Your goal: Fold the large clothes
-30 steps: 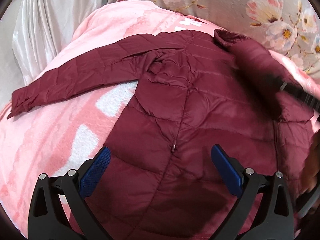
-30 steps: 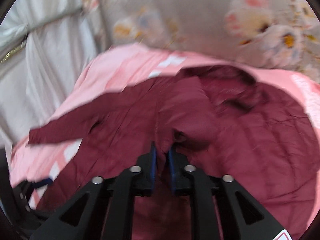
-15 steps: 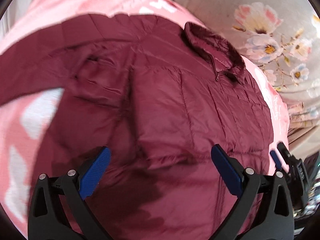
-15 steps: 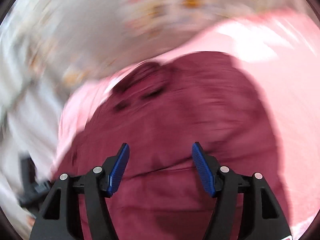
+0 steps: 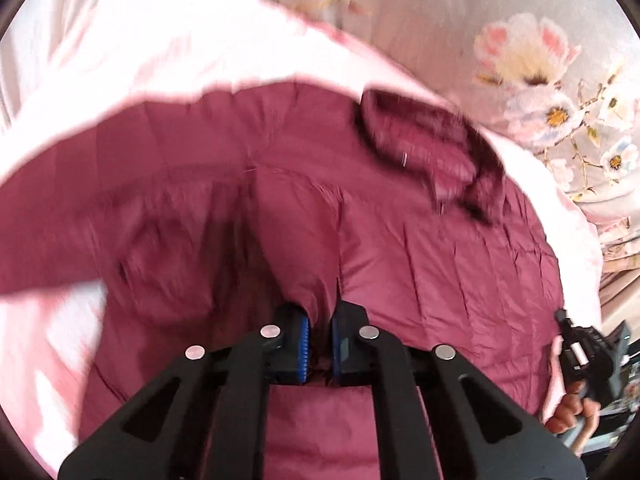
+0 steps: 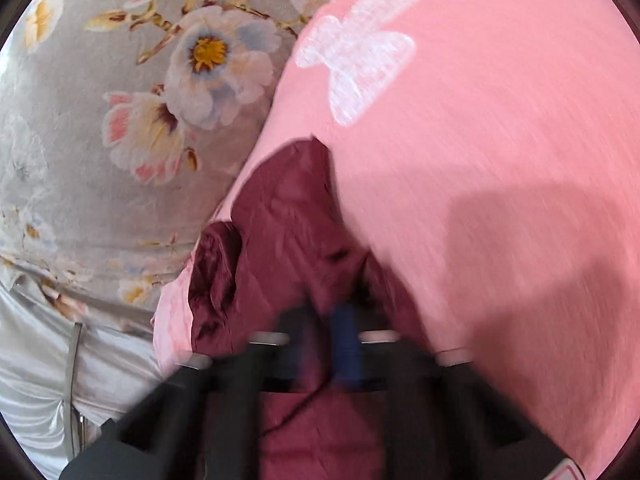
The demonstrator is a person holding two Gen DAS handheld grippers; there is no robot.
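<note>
A maroon quilted jacket (image 5: 400, 248) lies spread on a pink blanket (image 5: 200, 40), its collar (image 5: 432, 152) at the upper right. My left gripper (image 5: 320, 344) is shut on a pinched ridge of the jacket's body fabric. In the left wrist view my right gripper (image 5: 568, 332) sits at the jacket's right edge, with a hand (image 5: 568, 416) on its handle. In the blurred right wrist view a bunched part of the jacket (image 6: 288, 232) runs into my right gripper (image 6: 328, 344), whose jaws are shut on the maroon fabric.
The pink blanket (image 6: 500, 140) with white butterfly shapes stretches to the right of the jacket. Grey floral bedding (image 6: 120, 120) lies beyond the blanket's edge. White satin cloth (image 6: 40, 360) hangs at the lower left.
My left jaws went from wide open to shut on a fold of the jacket. My right gripper let go of the sleeve, opened, swung to the jacket's edge while rolling, and shut there.
</note>
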